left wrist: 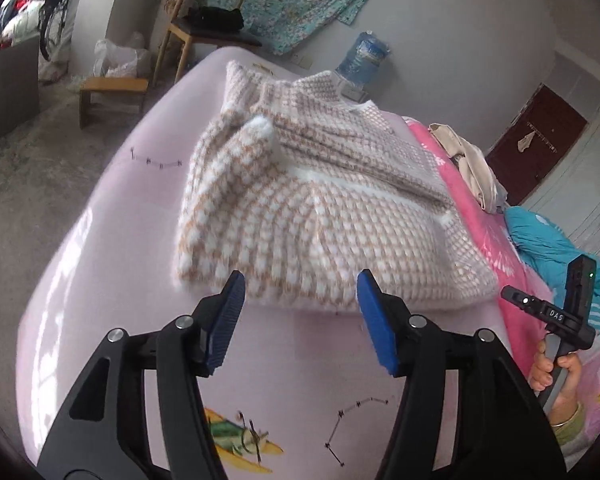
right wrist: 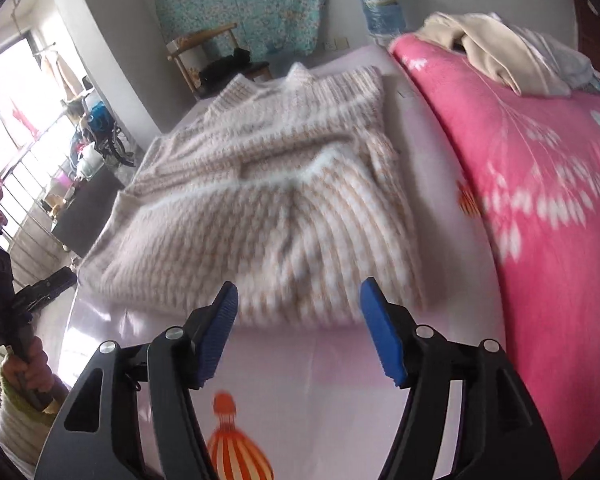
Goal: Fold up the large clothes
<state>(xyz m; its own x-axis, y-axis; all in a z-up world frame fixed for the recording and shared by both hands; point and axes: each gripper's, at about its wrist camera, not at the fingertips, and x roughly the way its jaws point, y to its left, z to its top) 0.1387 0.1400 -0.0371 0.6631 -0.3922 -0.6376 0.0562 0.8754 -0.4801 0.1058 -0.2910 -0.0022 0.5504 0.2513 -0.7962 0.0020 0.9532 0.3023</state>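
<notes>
**Hand-held grippers empty above a folded sweater**

Both of my tools hang clear of the cloth. My left hand-held gripper (left wrist: 300, 312) has its blue pads parted with nothing between them, and my right hand-held gripper (right wrist: 298, 320) is the same. Just beyond them, the beige-and-white knitted sweater (left wrist: 312, 216) lies folded on the bed's pale pink sheet (left wrist: 112, 208), beside a bright pink blanket (right wrist: 540, 168).
</notes>
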